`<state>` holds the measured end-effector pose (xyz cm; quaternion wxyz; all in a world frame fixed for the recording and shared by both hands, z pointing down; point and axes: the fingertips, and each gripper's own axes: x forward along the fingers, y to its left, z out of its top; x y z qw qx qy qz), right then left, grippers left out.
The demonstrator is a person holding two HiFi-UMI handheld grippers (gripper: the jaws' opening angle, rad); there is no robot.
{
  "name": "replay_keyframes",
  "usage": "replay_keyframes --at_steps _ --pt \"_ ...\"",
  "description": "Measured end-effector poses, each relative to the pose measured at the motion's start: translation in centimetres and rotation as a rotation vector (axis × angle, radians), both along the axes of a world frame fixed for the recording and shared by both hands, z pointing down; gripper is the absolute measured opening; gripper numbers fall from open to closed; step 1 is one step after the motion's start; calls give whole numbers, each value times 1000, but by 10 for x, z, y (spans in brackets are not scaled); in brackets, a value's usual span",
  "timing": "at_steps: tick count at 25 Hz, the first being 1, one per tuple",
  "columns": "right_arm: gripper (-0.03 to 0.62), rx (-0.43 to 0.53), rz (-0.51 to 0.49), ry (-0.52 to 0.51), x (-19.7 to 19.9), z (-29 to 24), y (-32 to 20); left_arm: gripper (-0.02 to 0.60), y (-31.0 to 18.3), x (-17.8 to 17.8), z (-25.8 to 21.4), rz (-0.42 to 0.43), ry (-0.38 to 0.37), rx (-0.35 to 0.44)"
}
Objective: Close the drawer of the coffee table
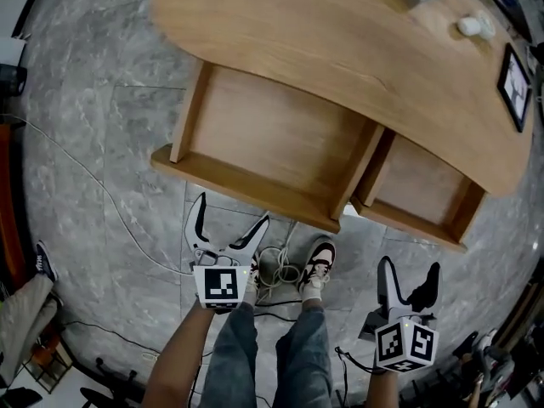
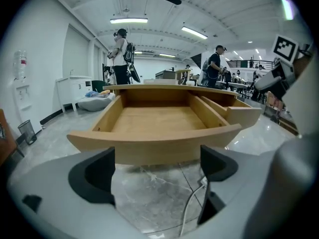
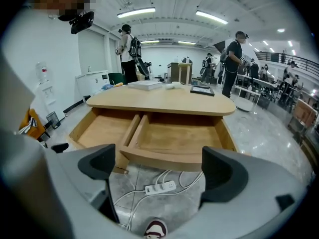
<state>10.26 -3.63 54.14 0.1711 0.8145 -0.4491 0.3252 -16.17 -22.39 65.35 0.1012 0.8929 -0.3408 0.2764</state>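
Two drawers stand open

Both are pulled out of the desk [image 1: 340, 41]. The large drawer [image 1: 272, 138] lies ahead of the left gripper [image 1: 231, 212], and the small drawer [image 1: 418, 185] ahead of the right gripper [image 1: 409, 267]. Each gripper's fingers are spread, hold nothing, and sit short of the drawer fronts, above the floor [image 1: 110, 143].

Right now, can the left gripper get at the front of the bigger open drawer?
Probably yes. The left gripper, jaws apart, faces the drawer front head-on with only floor between them; nothing stands in the way.
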Motion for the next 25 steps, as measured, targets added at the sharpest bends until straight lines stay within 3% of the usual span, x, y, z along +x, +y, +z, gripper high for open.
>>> replay_keyframes --at_steps 15,25 --pt "554 -29 -36 -9 -8 8 -25 531 -16 12 12 -27 102 5" --pt "558 -38 -26 -22 -5 18 -26 531 -17 13 12 -18 50 -40"
